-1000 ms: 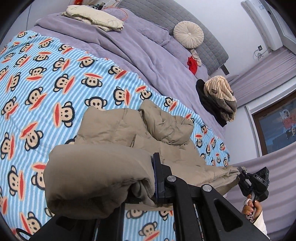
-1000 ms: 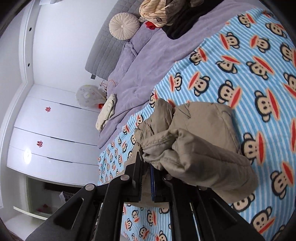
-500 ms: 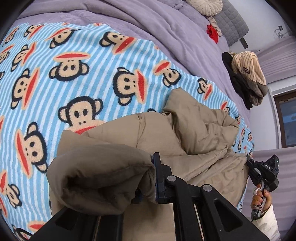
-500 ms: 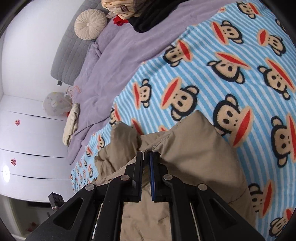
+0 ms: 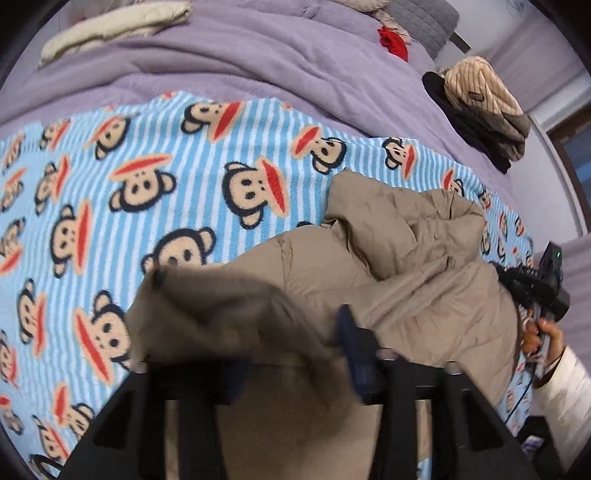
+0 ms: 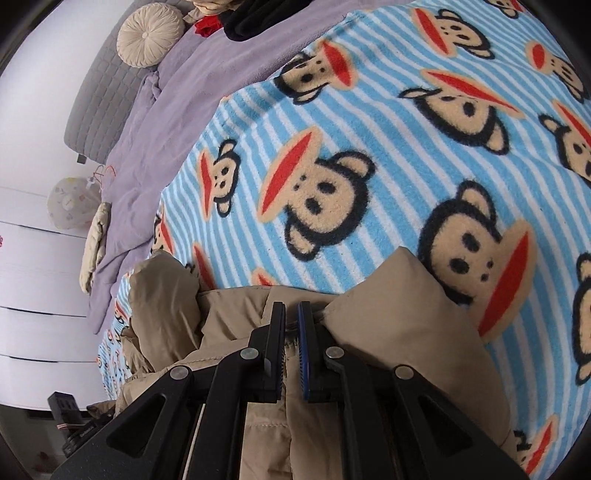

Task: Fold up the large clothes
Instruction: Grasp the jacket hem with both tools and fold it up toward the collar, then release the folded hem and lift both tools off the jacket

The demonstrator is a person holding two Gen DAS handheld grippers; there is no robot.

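A tan padded jacket (image 5: 406,273) lies bunched on the blue striped monkey blanket (image 5: 155,184); it also shows in the right wrist view (image 6: 399,332). My left gripper (image 5: 291,354) has its jaws spread, with a blurred fold of jacket draped over and between them. My right gripper (image 6: 291,332) has its jaws close together with a narrow gap, low over the jacket's edge, with fabric bunched around them. The right gripper also shows in the left wrist view (image 5: 532,284), at the jacket's right end.
A purple duvet (image 5: 258,62) covers the far half of the bed. A pile of dark and striped clothes (image 5: 480,107) sits at the far right, a cream folded garment (image 5: 110,26) at the far left. A round cushion (image 6: 149,35) leans on the grey headboard.
Both grippers came down low over the bed with the jacket. The left jaws have opened and the fold is slipping off. The right jaws have parted slightly.
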